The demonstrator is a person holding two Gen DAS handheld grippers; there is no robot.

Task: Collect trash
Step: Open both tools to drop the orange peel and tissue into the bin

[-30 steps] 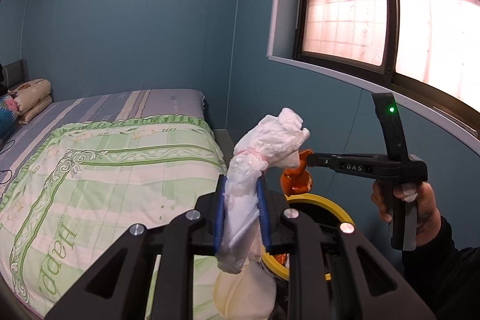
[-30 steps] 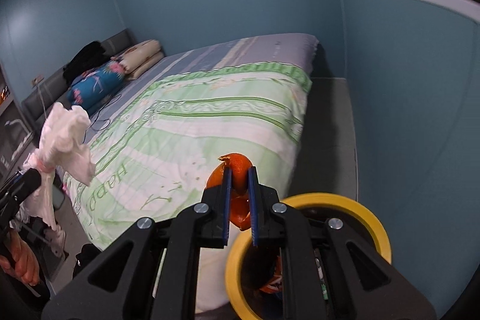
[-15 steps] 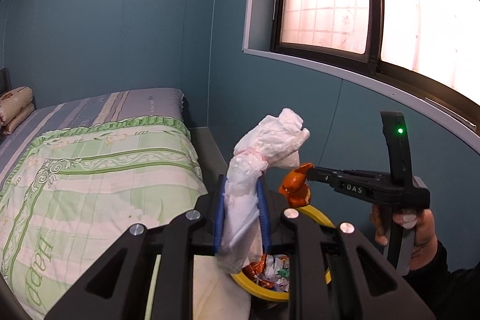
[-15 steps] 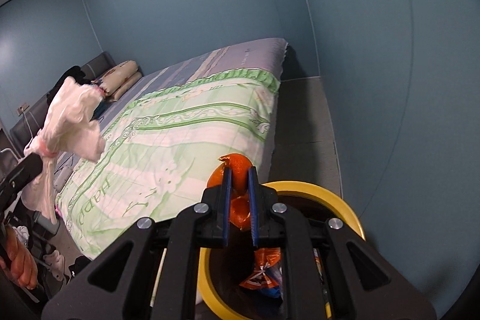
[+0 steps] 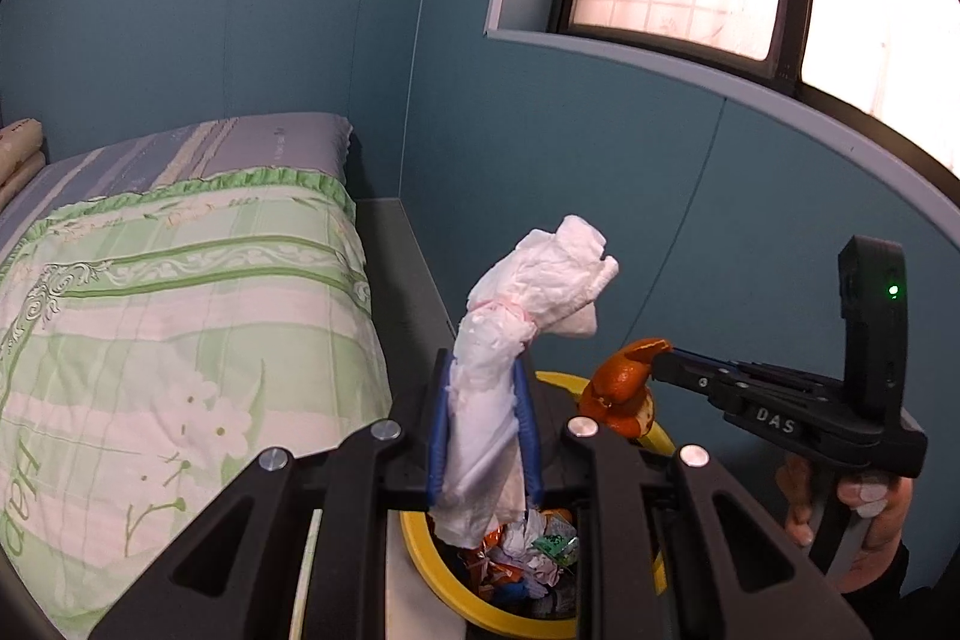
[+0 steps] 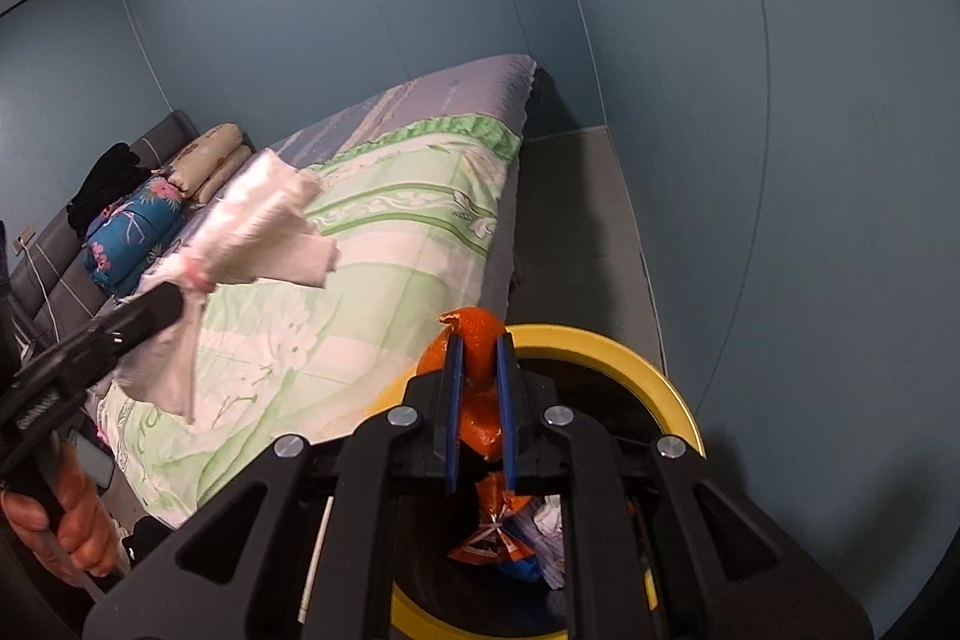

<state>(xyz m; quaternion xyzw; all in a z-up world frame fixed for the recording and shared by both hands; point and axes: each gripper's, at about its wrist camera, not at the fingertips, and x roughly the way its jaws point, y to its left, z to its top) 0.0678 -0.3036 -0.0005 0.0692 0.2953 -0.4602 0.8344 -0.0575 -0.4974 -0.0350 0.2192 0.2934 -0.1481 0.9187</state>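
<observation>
The left gripper (image 5: 480,424) squeezed a crumpled white tissue (image 5: 528,304) that stuck up over the yellow bin (image 5: 480,604). At 3 o'clock, the right gripper (image 6: 478,412) pinched an orange peel (image 6: 477,340) above the bin's rim. Wrappers (image 5: 528,550), maybe snack bags, lay inside. The bed (image 5: 180,292) sat at 9 o'clock.

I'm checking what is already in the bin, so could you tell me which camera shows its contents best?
The left wrist view: past the tissue the yellow-rimmed bin lies open, showing crumpled wrappers and paper. In the right wrist view the right gripper and its orange peel cover most of the opening.
</observation>
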